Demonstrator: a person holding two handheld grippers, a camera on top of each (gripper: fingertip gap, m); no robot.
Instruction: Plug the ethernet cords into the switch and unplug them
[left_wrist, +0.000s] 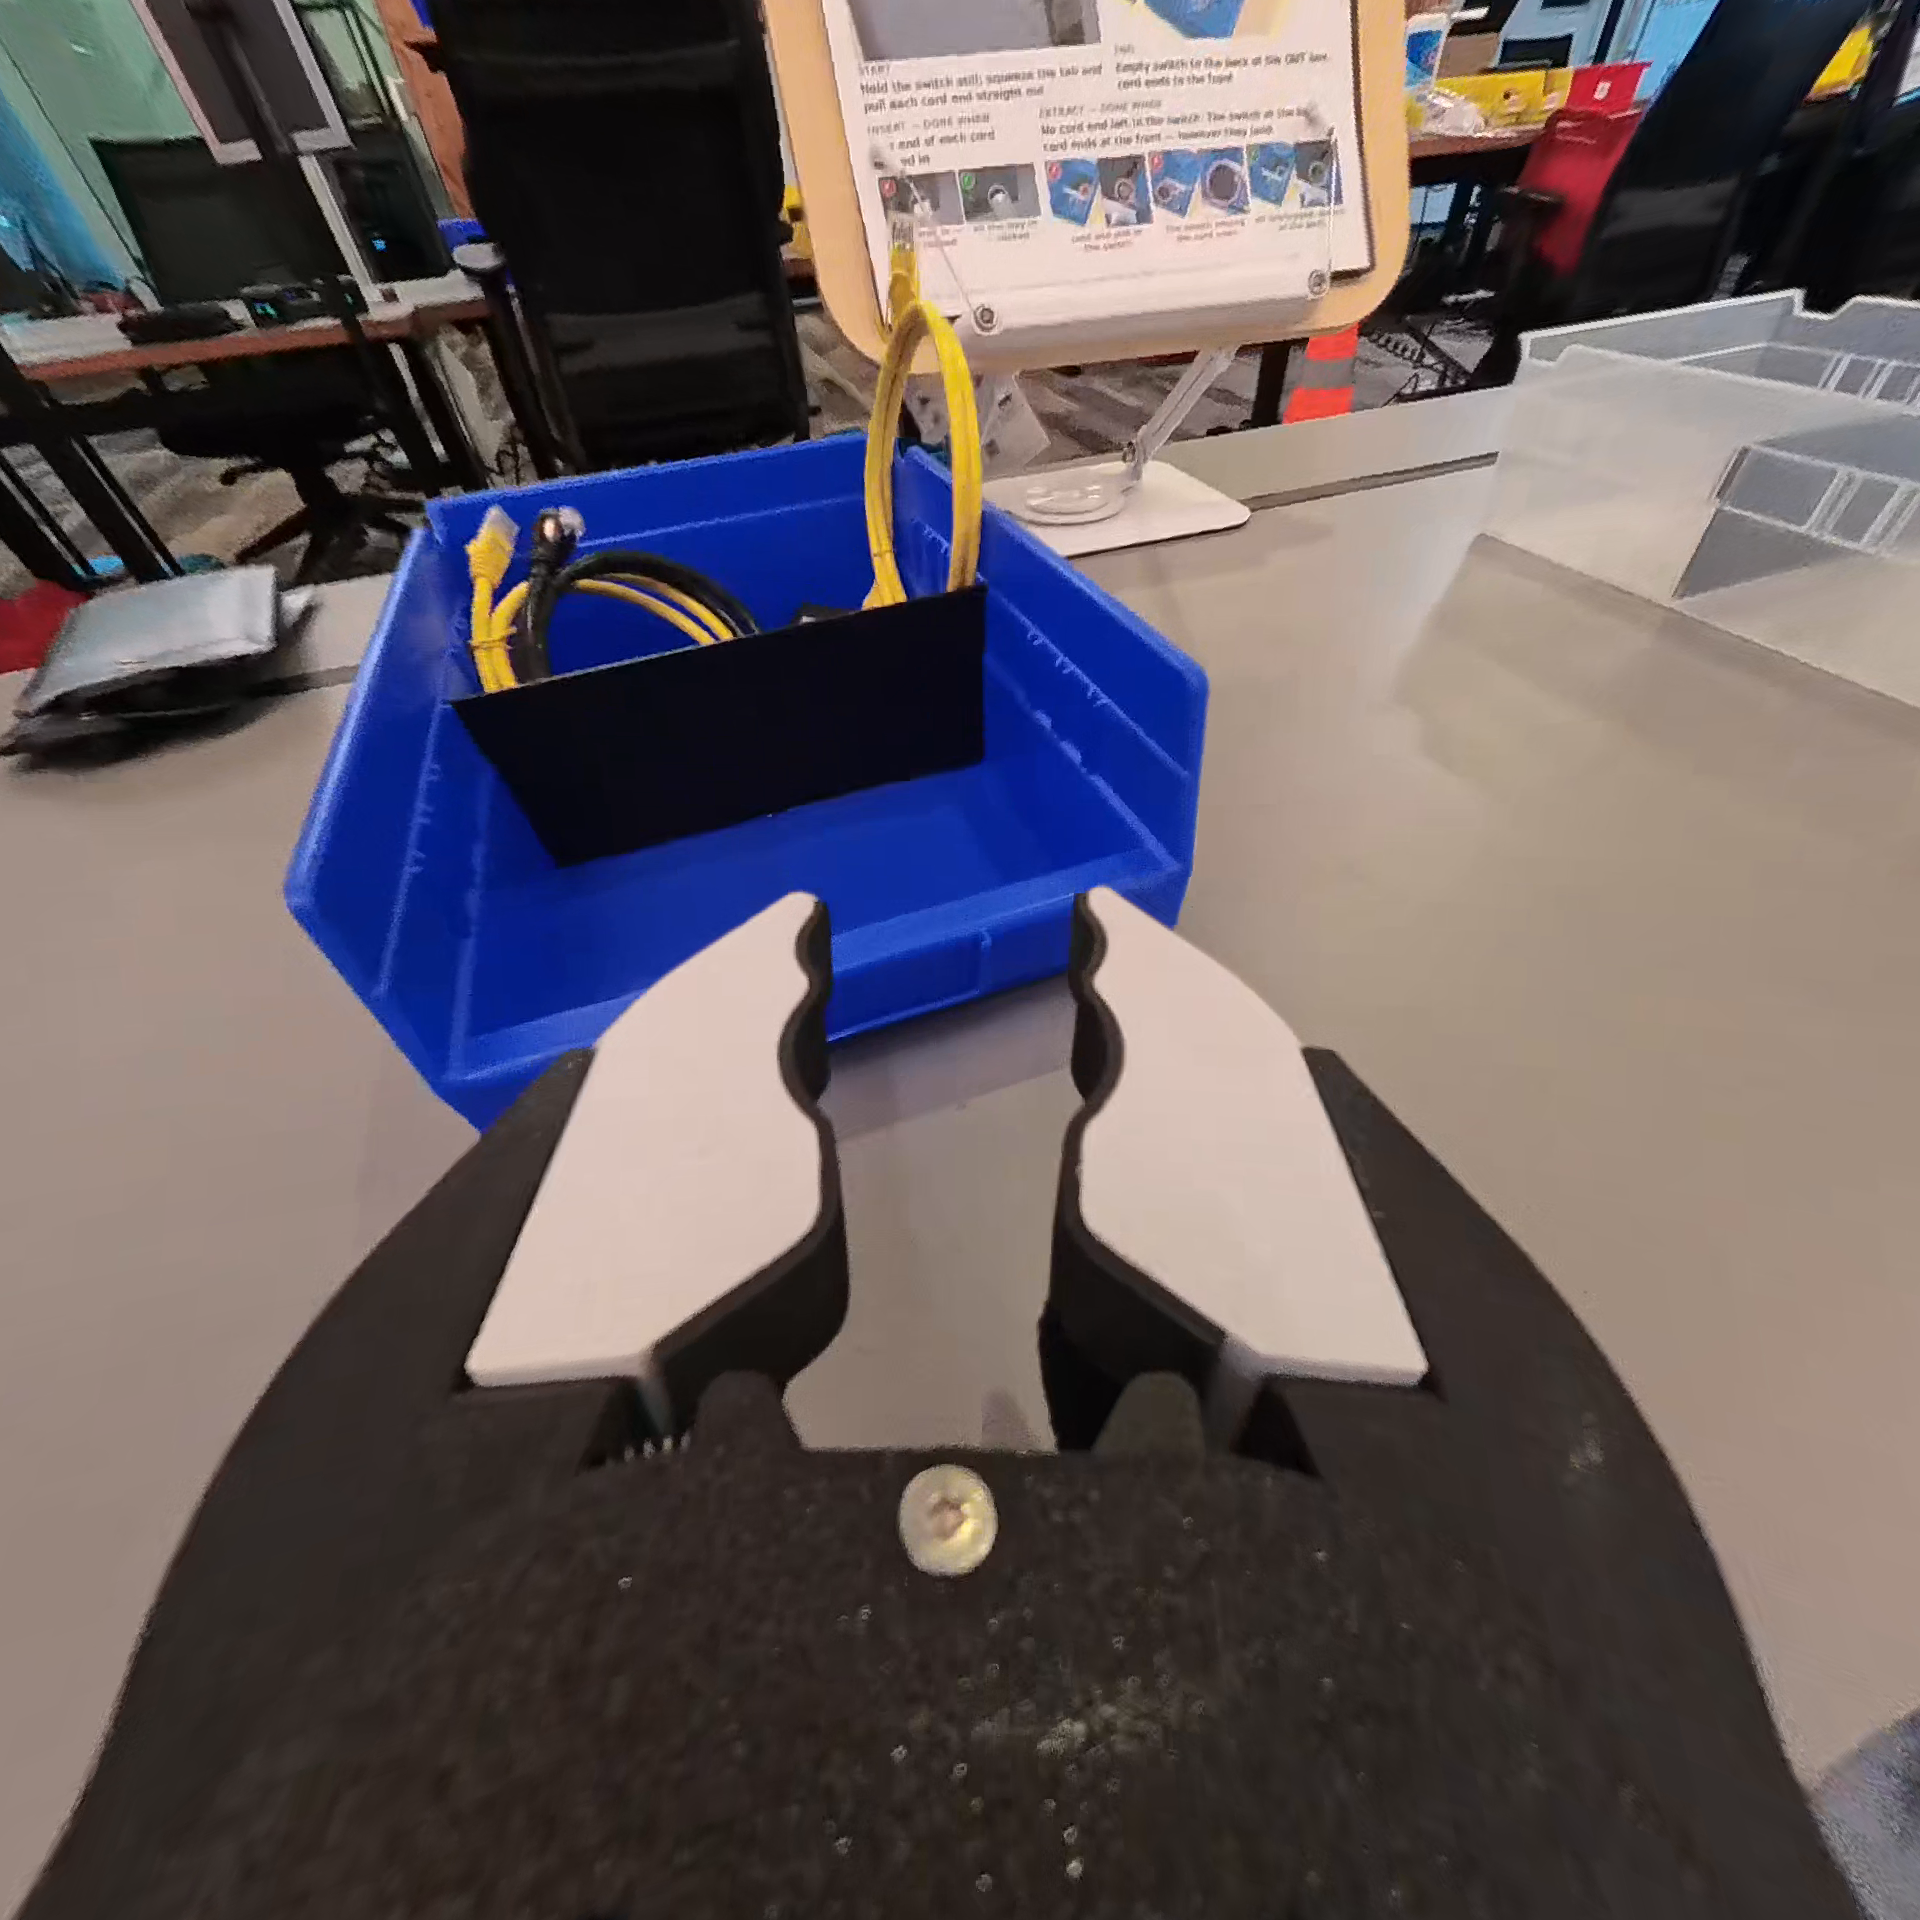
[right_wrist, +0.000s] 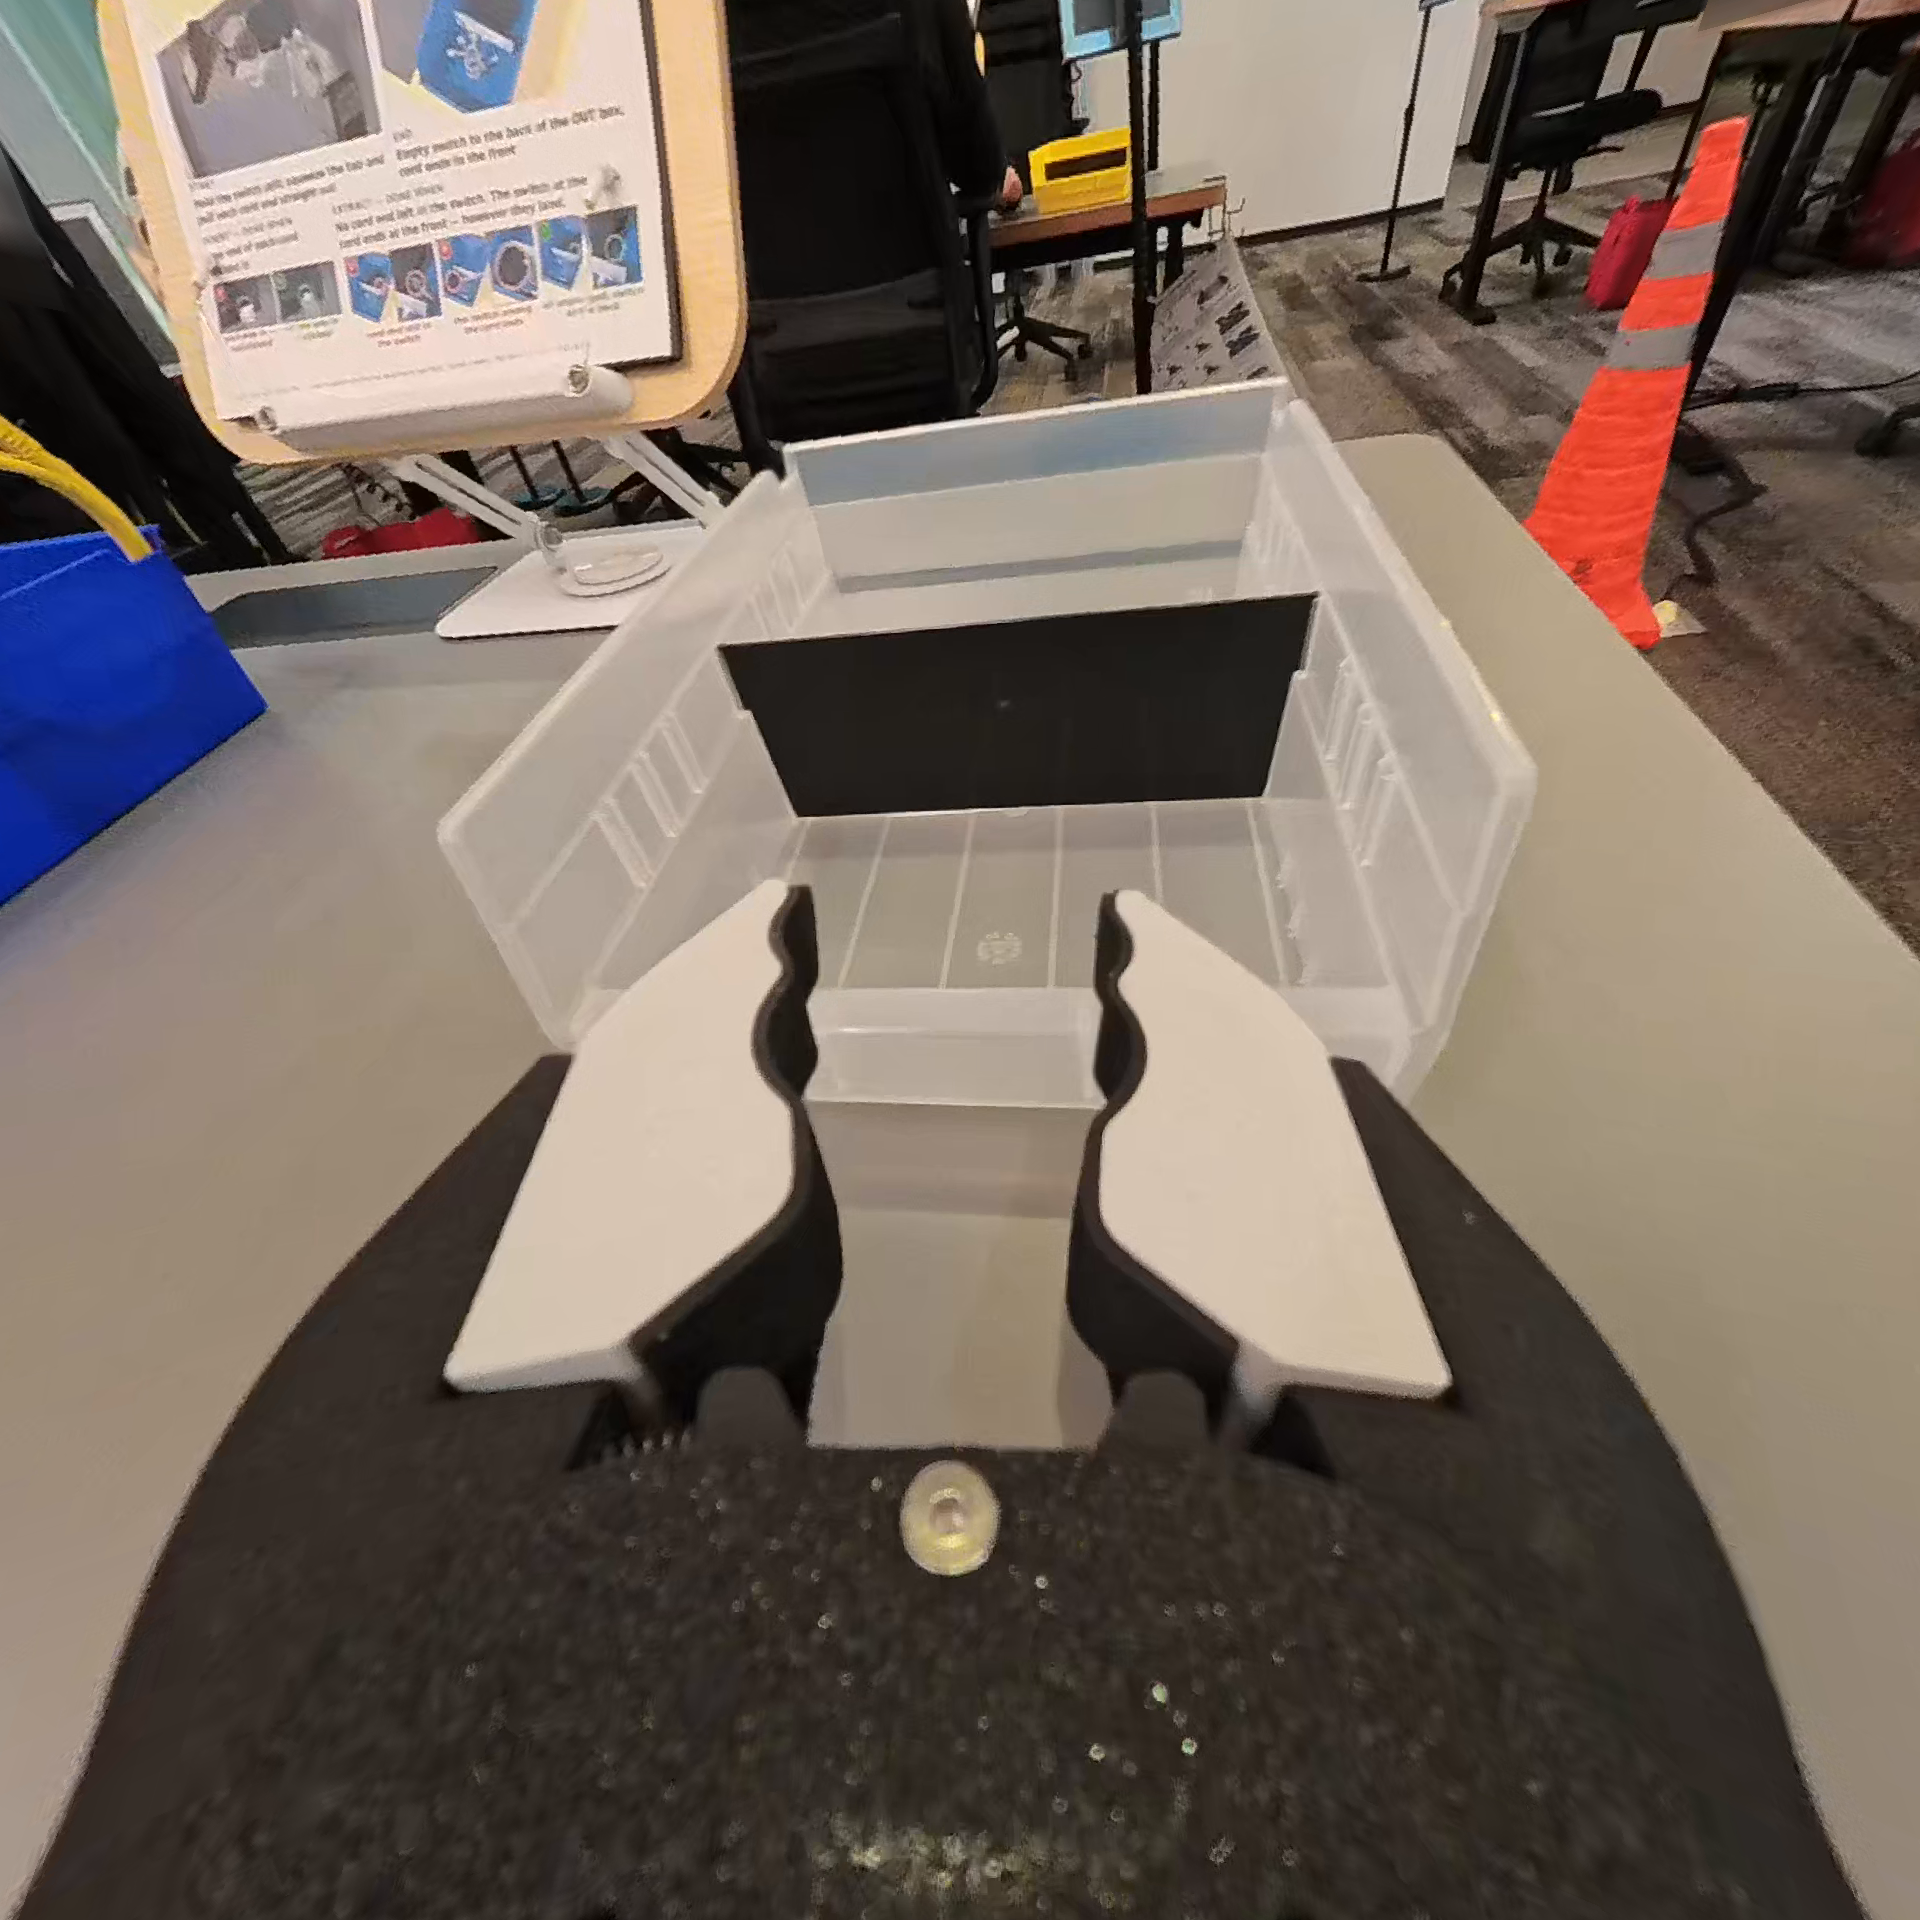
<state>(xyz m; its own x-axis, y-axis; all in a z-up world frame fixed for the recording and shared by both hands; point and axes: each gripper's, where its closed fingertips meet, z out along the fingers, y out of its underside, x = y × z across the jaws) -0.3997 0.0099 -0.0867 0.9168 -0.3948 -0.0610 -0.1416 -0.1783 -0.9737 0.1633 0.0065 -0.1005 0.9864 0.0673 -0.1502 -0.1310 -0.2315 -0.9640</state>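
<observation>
Straight ahead of our left gripper (left_wrist: 951, 935), parted and empty, cords (left_wrist: 613, 603) lie behind the blue bin's (left_wrist: 1091, 665) divider (left_wrist: 727, 727); our right gripper (right_wrist: 956, 935), likewise parted and empty, faces a clear bin (right_wrist: 1403, 748).

The right claw (right_wrist: 954, 997) hangs with its fingers spread and nothing between them, just above the near rim of a clear plastic bin (right_wrist: 582, 831) on the grey worktop (right_wrist: 260, 1039). A black divider (right_wrist: 1023, 707) stands across the bin's far half. At the left sits a blue bin (right_wrist: 94, 707) with a yellow cord (right_wrist: 73, 483) above it, an instruction board (right_wrist: 436, 208) stands beyond, and an orange cone (right_wrist: 1631, 416) stands on the floor at far right.
</observation>
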